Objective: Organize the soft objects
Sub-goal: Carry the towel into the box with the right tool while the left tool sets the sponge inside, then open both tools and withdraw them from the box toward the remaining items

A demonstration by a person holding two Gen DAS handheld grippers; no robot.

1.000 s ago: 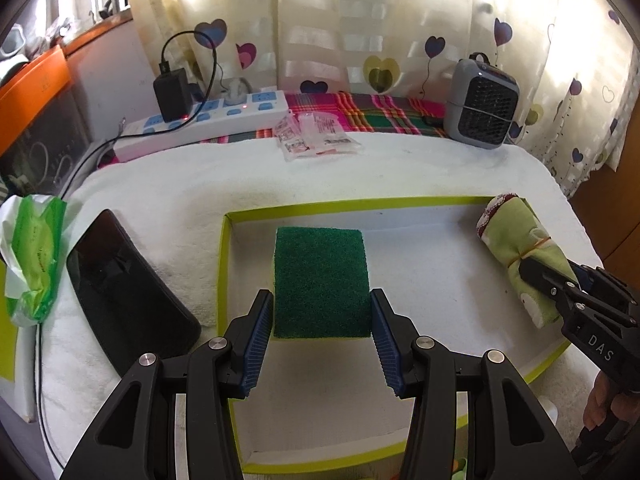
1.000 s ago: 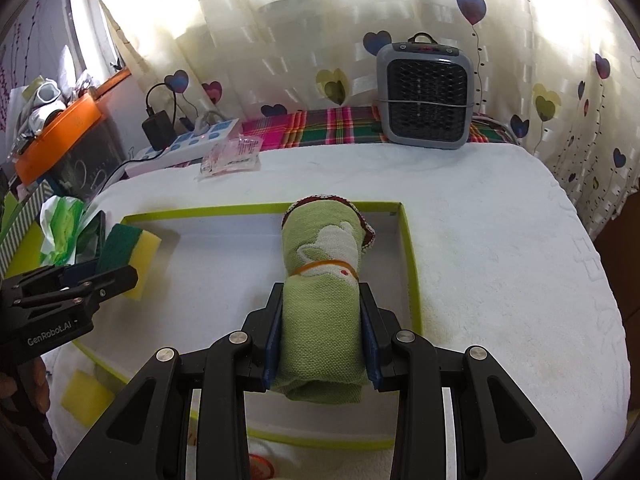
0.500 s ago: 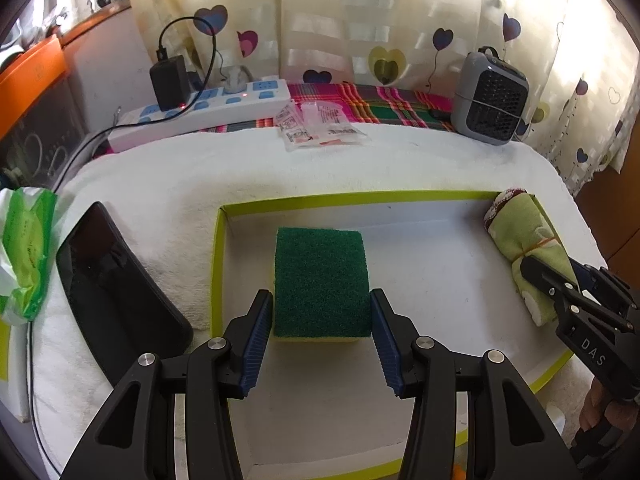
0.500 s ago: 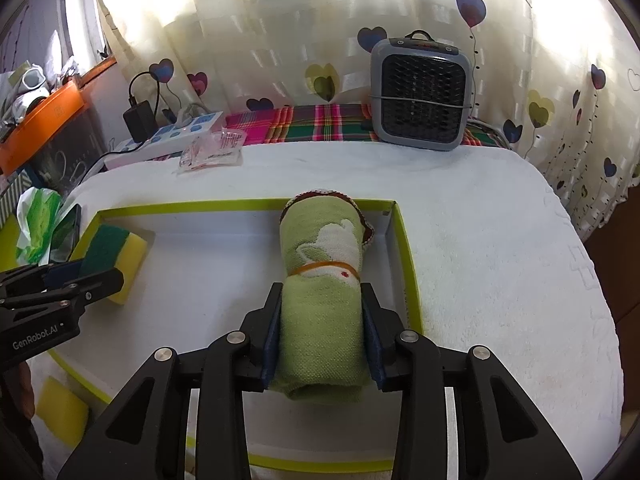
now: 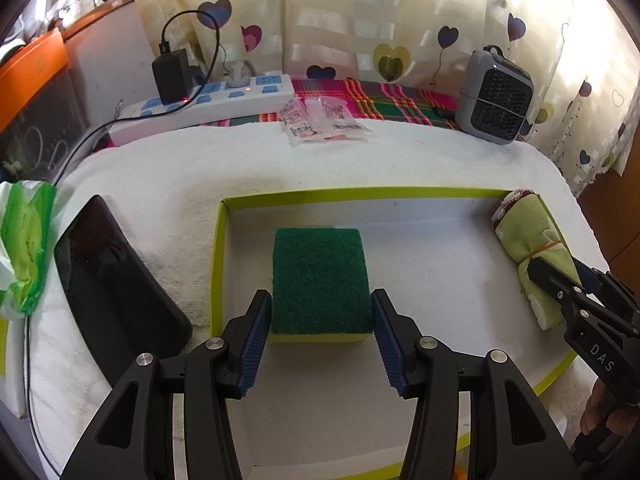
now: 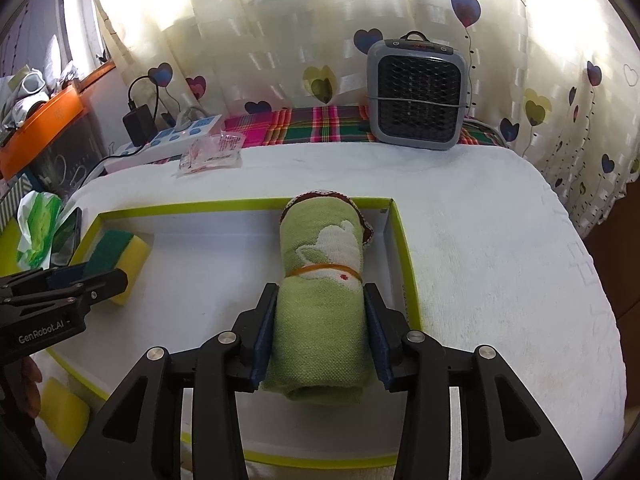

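Both grippers are placing items in the tray (image 5: 219, 264): left gripper (image 5: 322, 334) is pinching the sponge (image 5: 320, 280) at nine o'clock, right gripper (image 6: 320, 338) is pinching the towel roll (image 6: 322, 280) at three; next, both jaws likely need spreading.

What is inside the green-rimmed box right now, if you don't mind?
A sponge between the left gripper's fingers and a rolled towel in the right gripper. Box floor beneath them is hidden.

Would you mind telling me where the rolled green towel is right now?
The rolled green towel lies along the right end of the yellow-rimmed tray, clamped by the right gripper, opposite the sponge.
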